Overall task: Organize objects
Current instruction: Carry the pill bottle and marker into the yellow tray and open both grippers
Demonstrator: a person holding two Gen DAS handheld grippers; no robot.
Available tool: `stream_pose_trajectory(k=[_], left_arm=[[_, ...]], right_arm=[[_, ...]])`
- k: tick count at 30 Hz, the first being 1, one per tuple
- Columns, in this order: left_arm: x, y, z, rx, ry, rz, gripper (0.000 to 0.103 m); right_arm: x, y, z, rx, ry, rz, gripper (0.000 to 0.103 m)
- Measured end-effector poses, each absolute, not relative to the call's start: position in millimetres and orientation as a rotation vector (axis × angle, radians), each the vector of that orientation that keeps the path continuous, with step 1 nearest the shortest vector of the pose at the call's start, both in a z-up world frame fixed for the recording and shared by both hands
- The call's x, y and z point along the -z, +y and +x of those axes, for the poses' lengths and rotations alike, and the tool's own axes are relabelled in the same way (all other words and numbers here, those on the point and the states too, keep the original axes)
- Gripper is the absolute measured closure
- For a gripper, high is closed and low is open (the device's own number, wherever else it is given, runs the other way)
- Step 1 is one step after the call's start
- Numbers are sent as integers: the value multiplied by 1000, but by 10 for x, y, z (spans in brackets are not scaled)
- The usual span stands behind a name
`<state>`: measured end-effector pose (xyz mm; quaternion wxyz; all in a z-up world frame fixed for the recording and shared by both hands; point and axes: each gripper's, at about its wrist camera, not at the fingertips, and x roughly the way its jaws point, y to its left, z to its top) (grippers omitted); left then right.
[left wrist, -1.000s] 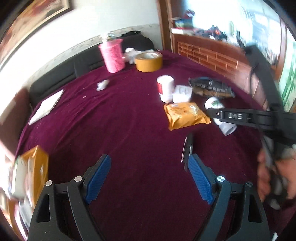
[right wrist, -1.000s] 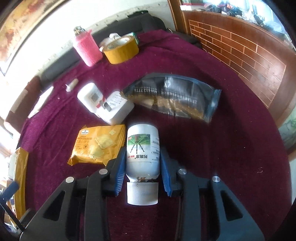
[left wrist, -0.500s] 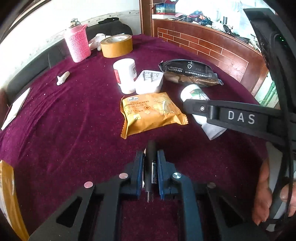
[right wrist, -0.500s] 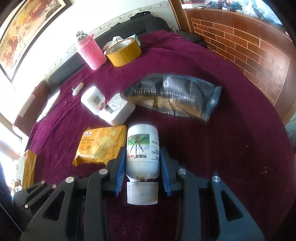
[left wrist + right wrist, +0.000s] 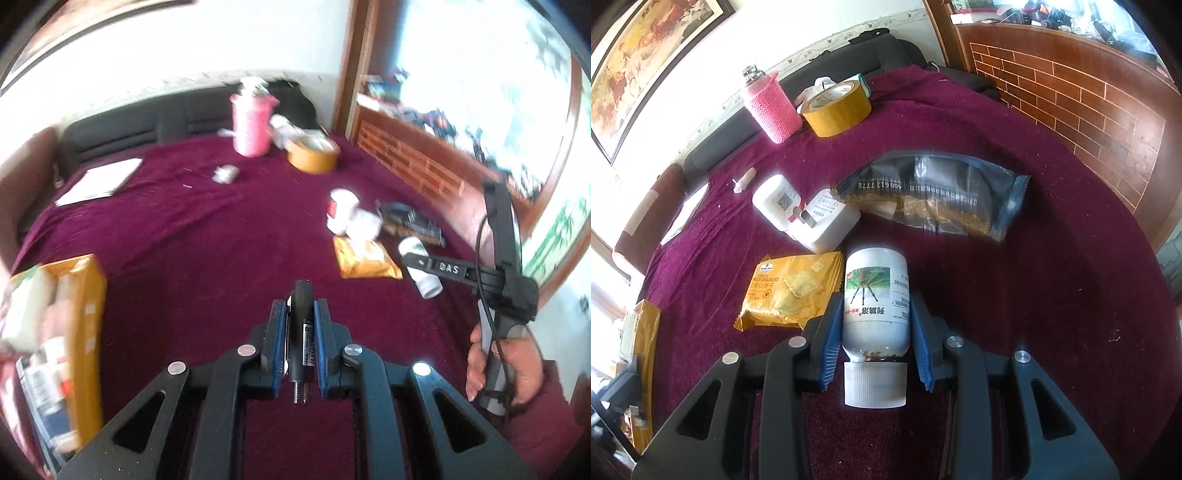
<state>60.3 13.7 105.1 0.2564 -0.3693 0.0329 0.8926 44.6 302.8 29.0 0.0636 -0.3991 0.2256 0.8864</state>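
My left gripper [image 5: 300, 312] is shut on a black pen [image 5: 301, 334] and holds it above the maroon tablecloth [image 5: 192, 251]. My right gripper [image 5: 875, 314] is shut on a white pill bottle [image 5: 876, 295] that lies with its ribbed cap toward the camera; the bottle also shows in the left wrist view [image 5: 419, 264]. A yellow cracker packet [image 5: 792, 290] lies just left of the bottle, and a dark snack bag [image 5: 934, 194] lies beyond it.
A white charger [image 5: 827, 223] and a small white bottle [image 5: 777, 201] sit behind the crackers. A pink-sleeved flask [image 5: 772, 107] and a tape roll [image 5: 836, 103] stand at the back. An orange box [image 5: 79, 332] of items sits at the left edge. A wooden brick-pattern wall [image 5: 1071, 96] lies to the right.
My left gripper closed on the black pen, then lifted and pulled back leftward with it, bringing the orange box into view. The right gripper stayed shut on the bottle.
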Motion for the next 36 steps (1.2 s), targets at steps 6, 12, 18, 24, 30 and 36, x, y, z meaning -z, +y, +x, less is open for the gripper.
stream_pose_trajectory(k=[6,12,18,24,30,36], left_arm=[[-1193,-800,793,-2508,-112,-955,91],[-1140,-1703,963,-2605,-255,-993,91],[-956,-2397,1097,-2698,-341,-1061,91],[-580,-2830,1062,-2717,-414,-1204,91],[-293,-2982,1007,-2666,-473,-1282,91],[-301,-3025,1044,-2672,-478,-1245,88]], right_arm=[[-717,2761,689,-2748,654,-1131,71],[-1138,1856,748,-2945,623,-1241,71],[-1170,670,677,-3121,629,-1514,71],[-910,-472,654,-3171,567,-1877,70],[-576,-1091,679,-3102,443,-2083,70],[-414,-1290,765,-3066,322,-2123,70]])
